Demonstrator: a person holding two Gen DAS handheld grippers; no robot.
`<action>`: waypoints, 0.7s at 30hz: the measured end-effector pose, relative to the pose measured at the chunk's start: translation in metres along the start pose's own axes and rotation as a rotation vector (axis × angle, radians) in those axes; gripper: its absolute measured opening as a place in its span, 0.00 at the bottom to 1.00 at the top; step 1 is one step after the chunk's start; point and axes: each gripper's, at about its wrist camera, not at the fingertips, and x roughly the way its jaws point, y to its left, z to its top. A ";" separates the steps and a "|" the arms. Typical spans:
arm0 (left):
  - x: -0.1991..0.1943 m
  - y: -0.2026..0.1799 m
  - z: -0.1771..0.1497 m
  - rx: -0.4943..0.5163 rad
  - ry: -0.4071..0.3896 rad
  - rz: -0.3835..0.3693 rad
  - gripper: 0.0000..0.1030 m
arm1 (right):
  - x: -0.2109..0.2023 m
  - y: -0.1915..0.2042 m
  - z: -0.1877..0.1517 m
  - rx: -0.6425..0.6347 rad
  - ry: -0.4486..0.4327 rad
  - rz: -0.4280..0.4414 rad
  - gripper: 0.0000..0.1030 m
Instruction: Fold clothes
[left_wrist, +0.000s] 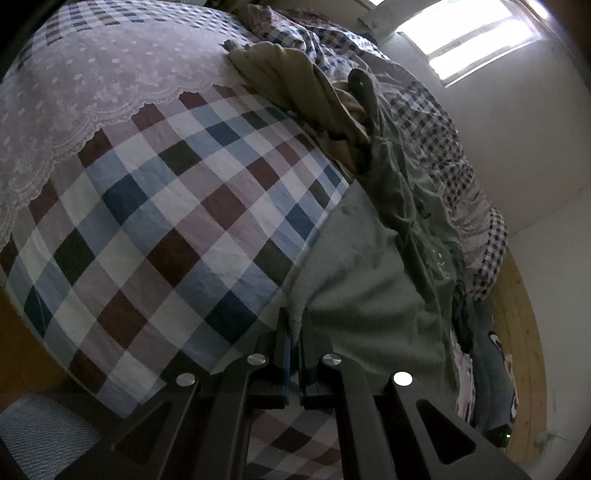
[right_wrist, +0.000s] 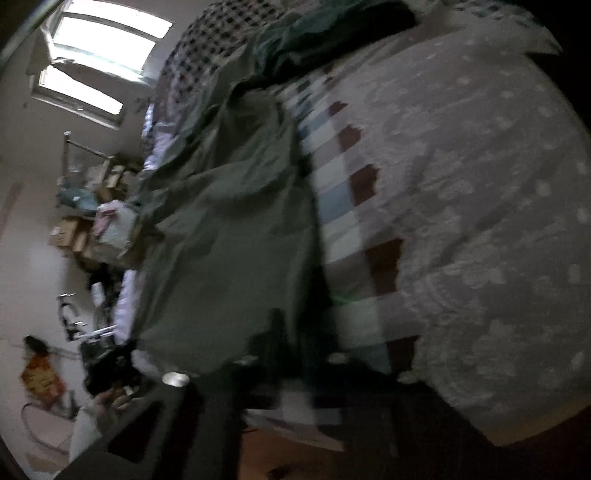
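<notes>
A grey-green garment (left_wrist: 369, 280) lies along the right side of the bed, smooth near me and bunched further back. My left gripper (left_wrist: 295, 332) is shut on its near corner, and a tongue of cloth sticks up between the blue pads. In the blurred right wrist view the same garment (right_wrist: 229, 240) runs from the jaws up to the bed's far end. My right gripper (right_wrist: 291, 332) is shut at the garment's near edge, with cloth reaching in between its dark fingers. A hand (right_wrist: 110, 402) at the lower left holds a dark tool.
The bed has a checked sheet (left_wrist: 166, 206) partly under a pale lace cover (left_wrist: 92, 85). A khaki garment (left_wrist: 295, 74) and rumpled checked bedding (left_wrist: 436, 122) lie at the far end. Wooden floor (left_wrist: 517, 332) and a bright window (left_wrist: 472, 40) are at the right. Boxes and clutter (right_wrist: 74, 229) stand by the wall.
</notes>
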 end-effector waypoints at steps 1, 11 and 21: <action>-0.001 0.000 0.000 0.000 0.001 -0.003 0.01 | -0.002 0.002 -0.001 -0.006 -0.014 -0.012 0.04; -0.039 -0.011 -0.004 0.058 -0.091 -0.068 0.01 | -0.061 0.022 -0.023 -0.022 -0.192 -0.029 0.00; -0.089 -0.003 -0.013 0.055 -0.155 -0.146 0.01 | -0.083 0.042 -0.053 -0.034 -0.206 -0.003 0.00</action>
